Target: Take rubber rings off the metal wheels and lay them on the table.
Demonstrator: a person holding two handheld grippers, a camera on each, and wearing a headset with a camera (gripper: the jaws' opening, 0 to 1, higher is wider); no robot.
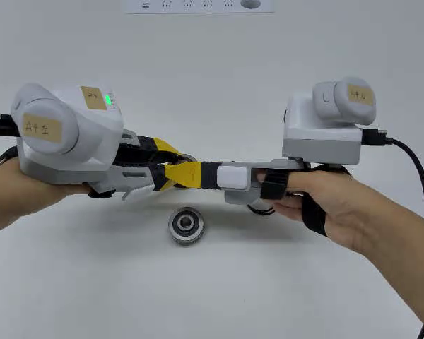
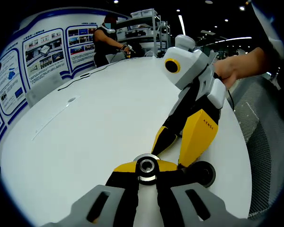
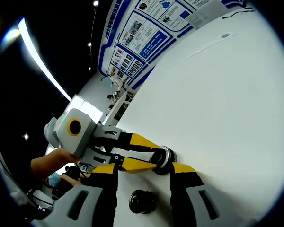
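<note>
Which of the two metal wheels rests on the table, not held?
The lower wheel, alone on the table; the other wheel sits clamped in the left gripper.

A broad white table (image 1: pixel 212 296) is spread under everything, and a white power strip (image 1: pixel 198 6) is set at its far edge. A thin dark cable (image 2: pixel 80 78) is laid across its top. A curved wall is lined with blue-framed poster panels (image 2: pixel 42 47). A metal shelving rack (image 2: pixel 144 21) is placed beyond the table, where a person (image 2: pixel 106 40) is seen standing. The dark ceiling is lit by strip lights (image 2: pixel 181 23). Dark patterned flooring (image 2: pixel 265 142) is seen beside the table.
</note>
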